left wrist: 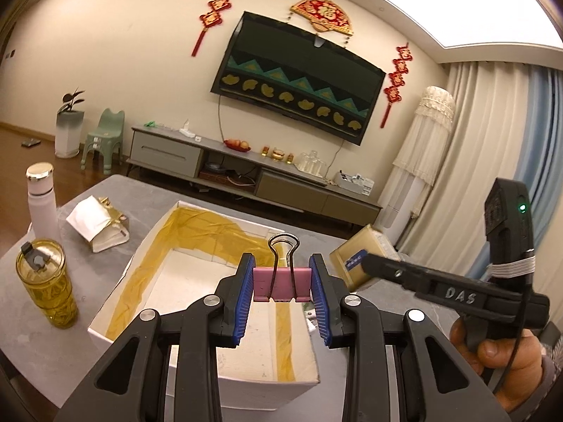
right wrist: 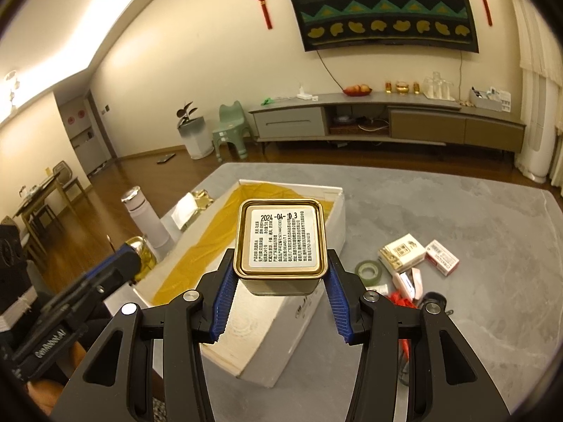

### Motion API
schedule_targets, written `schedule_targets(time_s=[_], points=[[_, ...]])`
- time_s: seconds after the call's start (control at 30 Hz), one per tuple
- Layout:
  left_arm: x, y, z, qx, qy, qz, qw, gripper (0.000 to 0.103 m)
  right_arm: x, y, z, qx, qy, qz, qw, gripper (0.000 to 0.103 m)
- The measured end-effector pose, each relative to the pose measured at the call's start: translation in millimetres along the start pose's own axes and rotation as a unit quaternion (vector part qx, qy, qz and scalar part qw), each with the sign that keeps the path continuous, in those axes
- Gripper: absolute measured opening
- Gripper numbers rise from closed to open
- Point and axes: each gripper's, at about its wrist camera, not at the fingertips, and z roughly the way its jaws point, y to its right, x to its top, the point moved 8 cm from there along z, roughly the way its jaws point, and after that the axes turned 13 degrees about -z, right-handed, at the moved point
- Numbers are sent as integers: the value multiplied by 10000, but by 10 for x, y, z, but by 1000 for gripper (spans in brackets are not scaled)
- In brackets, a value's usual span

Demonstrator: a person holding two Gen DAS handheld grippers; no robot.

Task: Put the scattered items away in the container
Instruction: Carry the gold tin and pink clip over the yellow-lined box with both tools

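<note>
Over the white cardboard box [left wrist: 197, 283], the left wrist view shows the left gripper [left wrist: 282, 283] clamped on one pink binder clip [left wrist: 281, 284], while only the right wrist view shows the right gripper [right wrist: 280, 277] clamped on one gold tin [right wrist: 281, 242] above the box, with two small cartons [right wrist: 418, 255] and one tape roll [right wrist: 368, 271] to the box's right.

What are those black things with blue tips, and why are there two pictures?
They are tongs that a person squeezes by hand, one in each hand. Each has a camera looking along its tips, so you get two pictures. The left tongs pinch a pink binder clip above a white box lined with yellow. The right tongs grip a gold tin above that box. On the grey table wait small packets, a tape roll and bottles.
</note>
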Motion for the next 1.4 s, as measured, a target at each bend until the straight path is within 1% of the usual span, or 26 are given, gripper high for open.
schedule_targets(time_s=[0.27, 0.5, 0.83, 1.17, 1.4], points=[[55, -177, 58, -17, -109, -267, 9996, 33, 115, -41, 139, 120, -37, -79, 9999, 51], [149, -266, 54, 58, -86, -397, 9992, 33, 208, -45, 197, 223, -31, -193, 9996, 51], [206, -362, 142, 228, -104, -439, 9987, 33, 381, -124, 287, 429, -61, -485, 9979, 51], [271, -478, 175, 385, -137, -505, 9979, 33, 455, -312, 478, 702, -227, -783, 9942, 51], [313, -624, 178, 525, -167, -588, 9968, 33, 419, -376, 628, 917, -435, -869, 9910, 51]])
